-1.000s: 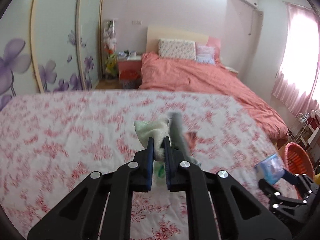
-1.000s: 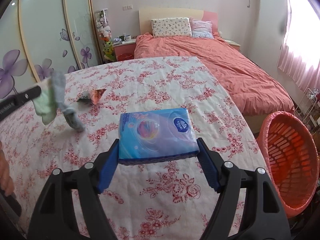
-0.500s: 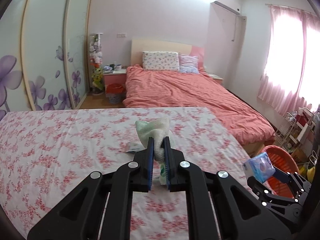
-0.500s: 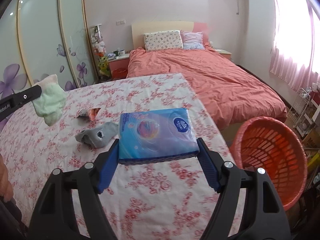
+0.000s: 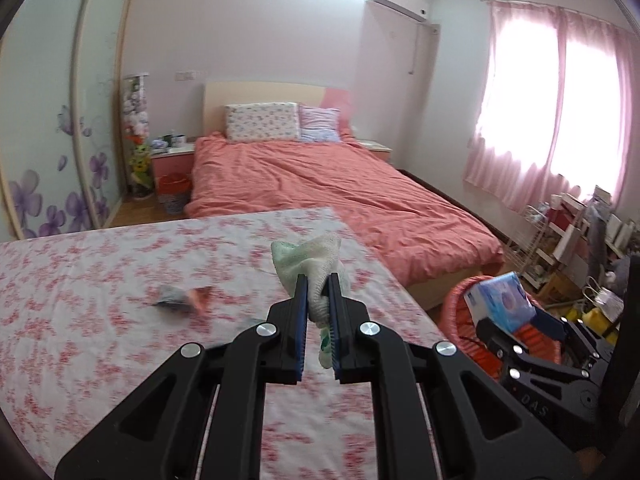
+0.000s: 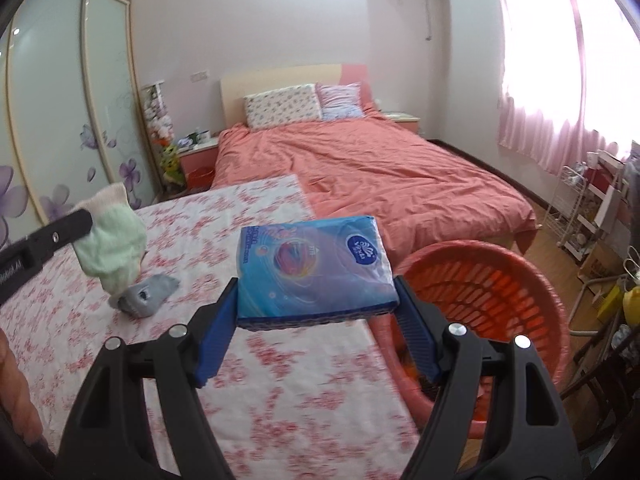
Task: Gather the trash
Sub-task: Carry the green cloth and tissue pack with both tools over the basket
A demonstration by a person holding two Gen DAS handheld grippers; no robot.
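Basket (image 6: 480,292), orange, stands beside the floral bed (image 6: 280,360). Right gripper (image 6: 316,320) clamps a blue tissue pack (image 6: 312,268) by the basket's rim; left gripper (image 5: 319,304) pinches a green sock (image 5: 308,260) above the bed, near a grey sock (image 6: 144,294) and a wrapper (image 5: 184,298).

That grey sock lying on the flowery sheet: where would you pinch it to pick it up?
Probably at the raised, bunched middle of the grey sock, coming straight down from above. It lies crumpled and limp on the sheet, so its flat ends offer little to pinch, while the hump gives the fingers folds to close on.
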